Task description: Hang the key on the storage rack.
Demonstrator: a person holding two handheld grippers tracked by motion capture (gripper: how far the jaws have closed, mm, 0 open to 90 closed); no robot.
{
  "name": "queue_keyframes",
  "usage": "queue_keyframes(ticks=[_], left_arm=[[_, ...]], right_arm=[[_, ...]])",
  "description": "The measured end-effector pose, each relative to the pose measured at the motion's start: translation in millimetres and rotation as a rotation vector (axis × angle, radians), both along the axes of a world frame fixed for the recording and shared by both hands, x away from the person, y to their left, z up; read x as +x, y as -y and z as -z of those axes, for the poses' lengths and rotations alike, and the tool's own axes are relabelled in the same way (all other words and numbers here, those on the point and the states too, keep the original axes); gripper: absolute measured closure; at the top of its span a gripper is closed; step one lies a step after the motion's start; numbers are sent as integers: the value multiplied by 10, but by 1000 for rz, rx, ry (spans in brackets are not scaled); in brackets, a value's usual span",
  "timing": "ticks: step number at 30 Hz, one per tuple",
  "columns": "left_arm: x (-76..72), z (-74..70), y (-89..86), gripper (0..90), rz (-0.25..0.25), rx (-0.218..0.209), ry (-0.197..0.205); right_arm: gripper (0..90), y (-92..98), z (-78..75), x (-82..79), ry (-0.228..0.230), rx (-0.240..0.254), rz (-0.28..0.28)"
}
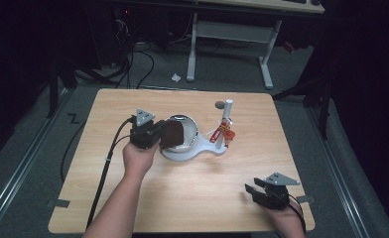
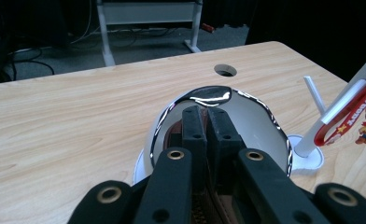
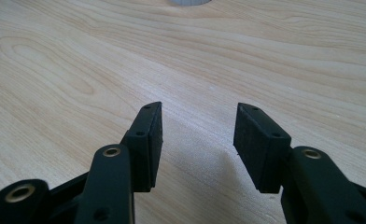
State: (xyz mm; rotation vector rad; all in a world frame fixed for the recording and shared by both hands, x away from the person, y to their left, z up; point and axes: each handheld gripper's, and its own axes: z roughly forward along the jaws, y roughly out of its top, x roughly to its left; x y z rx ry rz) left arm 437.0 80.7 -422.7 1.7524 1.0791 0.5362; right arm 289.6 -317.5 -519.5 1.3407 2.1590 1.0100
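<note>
One shiny metal bowl point(image 1: 185, 130) sits on the bench point(image 1: 108, 114); left hand-held gripper point(image 1: 163, 134) pinches one brown flat piece point(image 1: 172, 135) over it; right hand-held gripper point(image 1: 250, 190) gapes empty, well apart from it

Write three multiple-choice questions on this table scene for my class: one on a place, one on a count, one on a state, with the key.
1. Where is the brown wallet?
A. flat on the floor
B. at the shiny bowl, in the left gripper
C. under the right gripper

2. How many round holes are in the table top?
A. one
B. three
C. five

3. How do the right gripper's jaws stand?
A. shut on a key ring
B. apart, nothing between them
C. shut on the wallet

Key: 1 B, the high view shows the wallet in the left gripper at the bowl's rim. 2 A, a single hole lies near the white post. 3 B, the right gripper view shows bare wood between the pads.
</note>
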Motion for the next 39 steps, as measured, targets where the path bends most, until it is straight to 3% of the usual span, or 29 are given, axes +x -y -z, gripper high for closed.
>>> queue_keyframes(ticks=[6, 16, 24, 39], left_arm=[[89, 56, 100, 870, -5, 12, -4], [171, 143, 131, 847, -38, -8, 1], [136, 95, 87, 657, -41, -37, 40], [-11, -13, -31, 526, -6, -1, 72]], right_arm=[[525, -2, -2, -2, 1, 1, -1], [525, 6, 0, 0, 1, 7, -4], [524, 2, -5, -4, 3, 6, -5], [523, -17, 12, 20, 1, 0, -6]])
